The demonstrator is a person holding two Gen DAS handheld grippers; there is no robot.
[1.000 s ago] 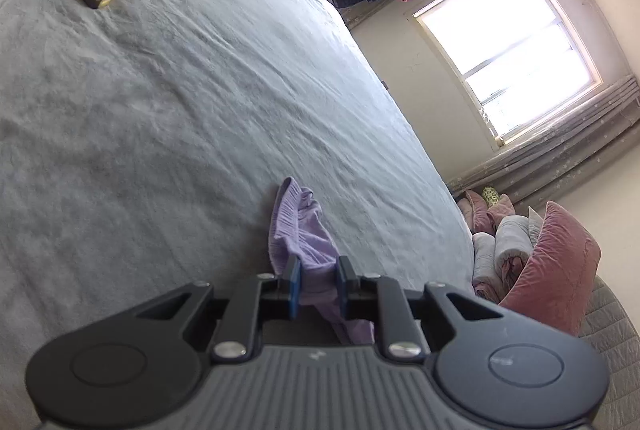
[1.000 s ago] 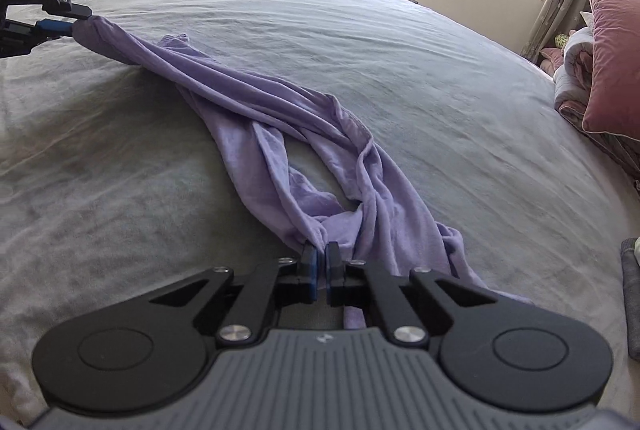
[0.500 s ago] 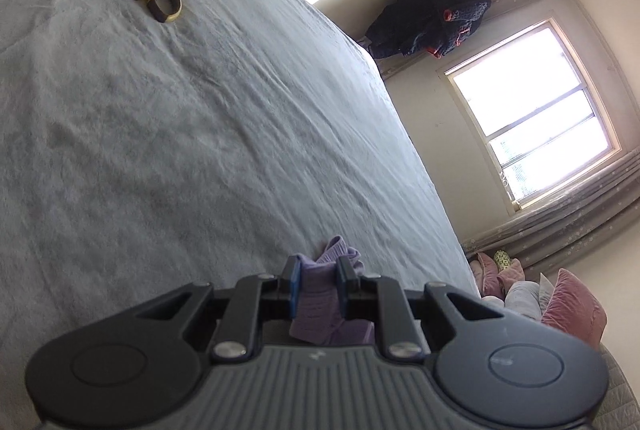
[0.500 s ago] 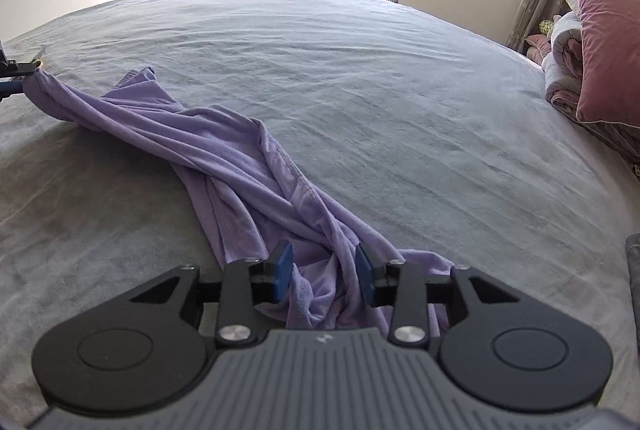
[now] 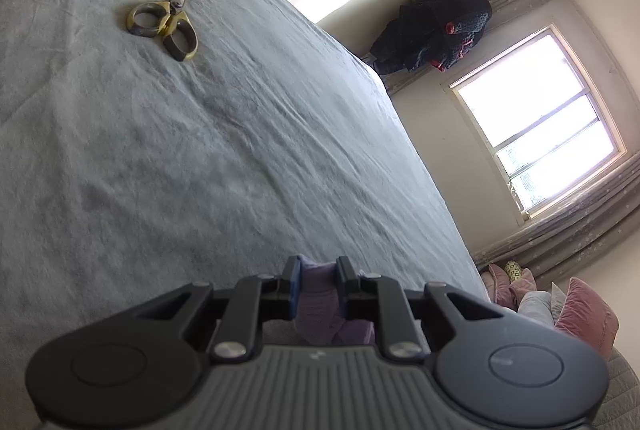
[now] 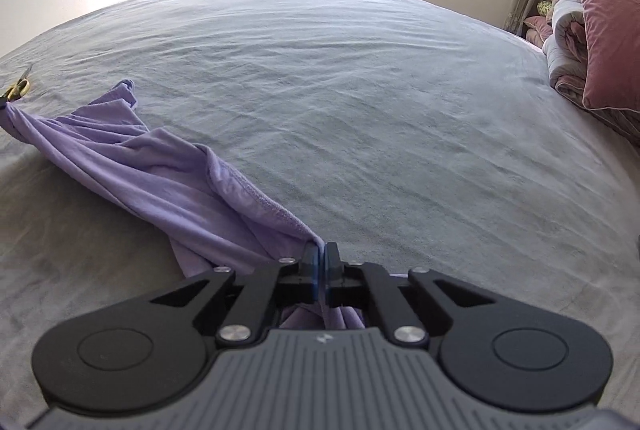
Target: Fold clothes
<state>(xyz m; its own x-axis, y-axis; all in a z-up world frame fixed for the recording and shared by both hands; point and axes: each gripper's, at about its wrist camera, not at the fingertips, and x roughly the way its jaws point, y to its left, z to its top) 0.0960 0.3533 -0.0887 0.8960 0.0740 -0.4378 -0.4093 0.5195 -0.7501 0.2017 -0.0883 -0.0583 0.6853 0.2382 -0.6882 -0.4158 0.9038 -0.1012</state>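
A lilac garment (image 6: 160, 174) lies stretched in loose folds across the grey bed (image 6: 360, 90), running from the far left edge of the right wrist view down to my right gripper (image 6: 320, 254). That gripper is shut on the garment's near end. In the left wrist view my left gripper (image 5: 318, 270) is shut on a bunched bit of the same lilac cloth (image 5: 318, 300); the garment beyond it is hidden behind the gripper body.
Yellow-handled scissors (image 5: 166, 26) lie on the bed ahead of the left gripper, also seen as scissors (image 6: 16, 88) at the left edge. Pink pillows and rolled bedding (image 6: 592, 42) sit at the right. Dark clothes (image 5: 436, 30) hang by the window (image 5: 536, 134).
My right gripper opened, then shut again on the garment's near end. The left gripper pulled its end further left, stretching the cloth out, and the scissors came closer in its view.
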